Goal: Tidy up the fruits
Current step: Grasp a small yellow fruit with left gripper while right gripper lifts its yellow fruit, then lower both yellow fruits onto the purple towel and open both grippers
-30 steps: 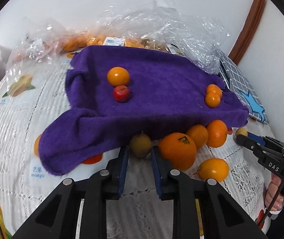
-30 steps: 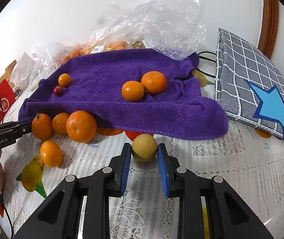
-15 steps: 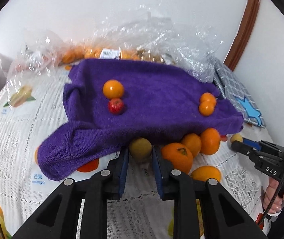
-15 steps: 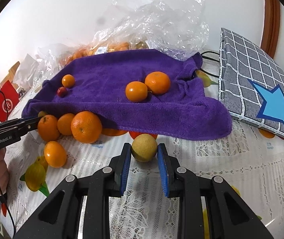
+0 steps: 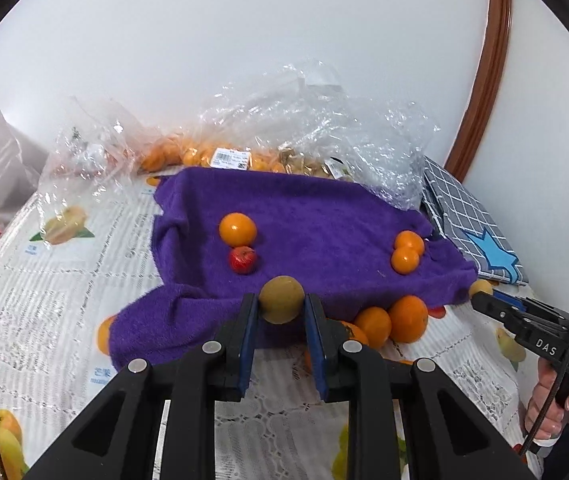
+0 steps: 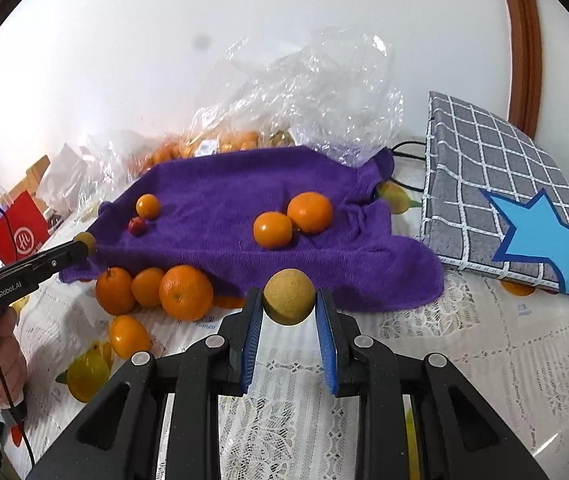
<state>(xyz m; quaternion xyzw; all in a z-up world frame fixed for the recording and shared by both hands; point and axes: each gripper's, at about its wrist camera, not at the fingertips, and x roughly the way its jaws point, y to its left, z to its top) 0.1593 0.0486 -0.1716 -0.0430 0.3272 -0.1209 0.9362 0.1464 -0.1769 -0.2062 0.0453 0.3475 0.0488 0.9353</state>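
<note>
- Left wrist view: the left hand-held gripper (image 5: 281, 310) has its blue pads pressed on a small yellow-green round fruit (image 5: 281, 299), held above the near edge of the purple towel (image 5: 324, 216).
- On the towel, far left of that fruit, an orange (image 5: 238, 229) sits touching a small red fruit (image 5: 242, 259); on the towel's right side two small oranges (image 5: 407, 251) lie against each other.
- Just off the towel's near right edge, loose oranges (image 5: 396, 320) rest in a cluster on the lace-covered bench (image 5: 44, 300).
- Far behind the towel stands a crumpled clear plastic bag (image 5: 316, 120) with more oranges inside; to the right lies a grey checked cushion with a blue star (image 5: 472, 224).
- At the right edge a person's hand (image 5: 552, 404) grips the handle of the other tool.
- Right wrist view: the right hand-held gripper (image 6: 289, 306) is clamped on a second yellowish round fruit (image 6: 289, 297), in front of the towel's near hem.
- From here the pair of oranges sits mid-towel, the lone orange and red fruit at its far left.
- Near left, four oranges (image 6: 152, 292) lie on the bench beside the towel's edge.
- At the far left is a red paper bag (image 6: 18, 226).
</note>
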